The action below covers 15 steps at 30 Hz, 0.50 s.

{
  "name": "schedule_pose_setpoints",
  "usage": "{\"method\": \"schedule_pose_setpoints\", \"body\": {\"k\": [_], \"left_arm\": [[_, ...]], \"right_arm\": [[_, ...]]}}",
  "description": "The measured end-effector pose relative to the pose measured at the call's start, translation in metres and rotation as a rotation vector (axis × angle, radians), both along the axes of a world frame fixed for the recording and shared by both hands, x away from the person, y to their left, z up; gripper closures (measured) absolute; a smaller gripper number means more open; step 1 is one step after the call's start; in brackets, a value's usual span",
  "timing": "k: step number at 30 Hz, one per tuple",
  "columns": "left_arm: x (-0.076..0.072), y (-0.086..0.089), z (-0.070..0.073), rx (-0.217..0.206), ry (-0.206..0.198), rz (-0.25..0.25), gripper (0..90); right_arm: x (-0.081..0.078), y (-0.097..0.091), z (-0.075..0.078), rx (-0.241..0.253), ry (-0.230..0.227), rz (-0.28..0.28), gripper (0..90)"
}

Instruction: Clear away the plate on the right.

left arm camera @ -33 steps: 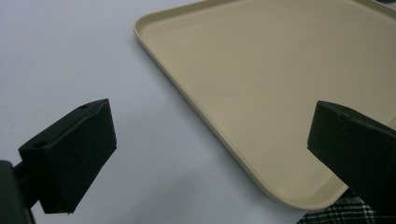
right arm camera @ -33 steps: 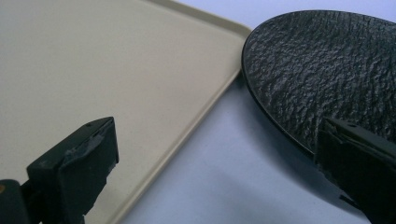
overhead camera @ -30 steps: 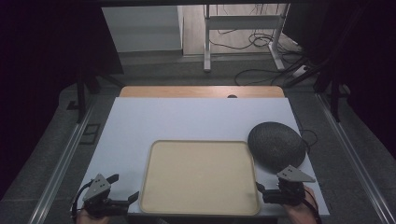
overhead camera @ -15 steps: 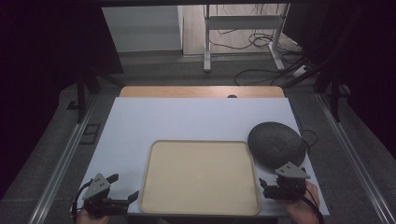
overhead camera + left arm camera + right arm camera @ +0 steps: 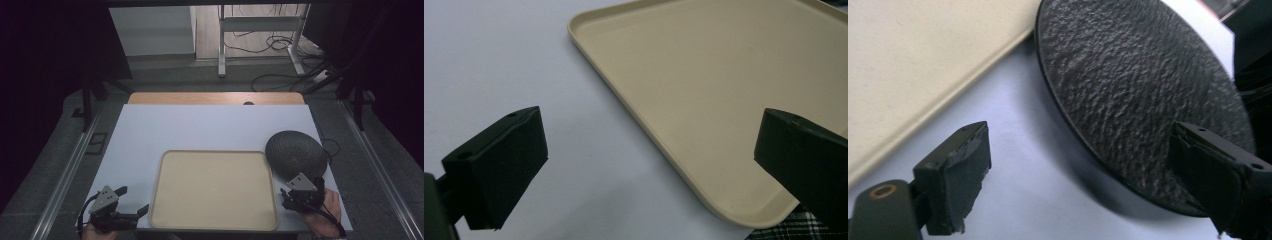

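Observation:
A beige rectangular tray (image 5: 215, 190) lies empty at the front middle of the white table. A dark, rough-textured round plate (image 5: 295, 152) sits just right of it. My left gripper (image 5: 131, 200) rests near the table's front left corner, open, with its jaws pointing at the tray's near left edge (image 5: 634, 115). My right gripper (image 5: 292, 192) stands open just in front of the dark plate (image 5: 1138, 95), with nothing between its fingers (image 5: 960, 172). Its right jaw overlaps the plate's near rim in the right gripper view.
The white table top (image 5: 200, 130) extends behind the tray to a wooden strip (image 5: 215, 98) at its far edge. Cables (image 5: 280, 45) and a metal stand (image 5: 260, 30) lie on the floor beyond. Dark curtains flank both sides.
My right gripper has moved forward and slightly up toward the dark plate's near rim. The left gripper has stayed put.

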<state>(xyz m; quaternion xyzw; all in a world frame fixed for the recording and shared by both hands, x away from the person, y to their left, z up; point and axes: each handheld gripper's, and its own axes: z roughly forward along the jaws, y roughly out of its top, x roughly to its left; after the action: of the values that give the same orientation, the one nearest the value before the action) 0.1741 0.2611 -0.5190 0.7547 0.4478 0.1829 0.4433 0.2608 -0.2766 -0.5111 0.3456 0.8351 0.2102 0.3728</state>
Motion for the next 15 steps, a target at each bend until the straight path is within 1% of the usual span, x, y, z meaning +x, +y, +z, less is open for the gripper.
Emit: {"method": "schedule_pose_setpoints", "body": {"k": [1, 2, 3, 4, 5, 6, 9, 11, 12, 15], "left_arm": [[0.0, 0.0, 0.0, 0.0, 0.0, 0.0, 0.4], [0.0, 0.0, 0.0, 0.0, 0.0, 0.0, 0.4], [0.0, 0.0, 0.0, 0.0, 0.001, 0.0, 0.4], [0.0, 0.0, 0.0, -0.001, 0.002, 0.001, 0.4], [0.0, 0.0, 0.0, 0.0, 0.003, 0.0, 0.4], [0.0, 0.0, 0.0, 0.0, 0.003, 0.0, 0.5], [0.0, 0.0, 0.0, 0.0, 0.002, 0.0, 0.5], [0.0, 0.0, 0.0, -0.001, 0.001, -0.001, 0.5], [0.0, 0.0, 0.0, -0.001, 0.001, 0.0, 0.5], [0.0, 0.0, 0.0, -0.001, 0.001, -0.001, 0.5]], "right_arm": [[0.0, 0.0, 0.0, 0.0, 0.0, 0.0, 13.3], [0.0, 0.0, 0.0, -0.018, -0.009, 0.0, 14.3], [0.001, 0.001, 0.0, -0.047, -0.016, 0.002, 18.1], [0.001, 0.001, 0.0, -0.047, -0.016, 0.002, 18.1], [0.002, 0.002, -0.001, -0.074, -0.022, 0.005, 21.2], [0.002, 0.002, -0.001, -0.074, -0.022, 0.005, 21.2], [0.004, 0.004, -0.002, -0.14, -0.044, 0.017, 26.3], [0.005, 0.006, -0.003, -0.174, -0.055, 0.026, 29.2], [0.005, 0.008, -0.004, -0.209, -0.065, 0.039, 31.3], [0.007, 0.012, -0.007, -0.271, -0.072, 0.057, 34.9]]}}
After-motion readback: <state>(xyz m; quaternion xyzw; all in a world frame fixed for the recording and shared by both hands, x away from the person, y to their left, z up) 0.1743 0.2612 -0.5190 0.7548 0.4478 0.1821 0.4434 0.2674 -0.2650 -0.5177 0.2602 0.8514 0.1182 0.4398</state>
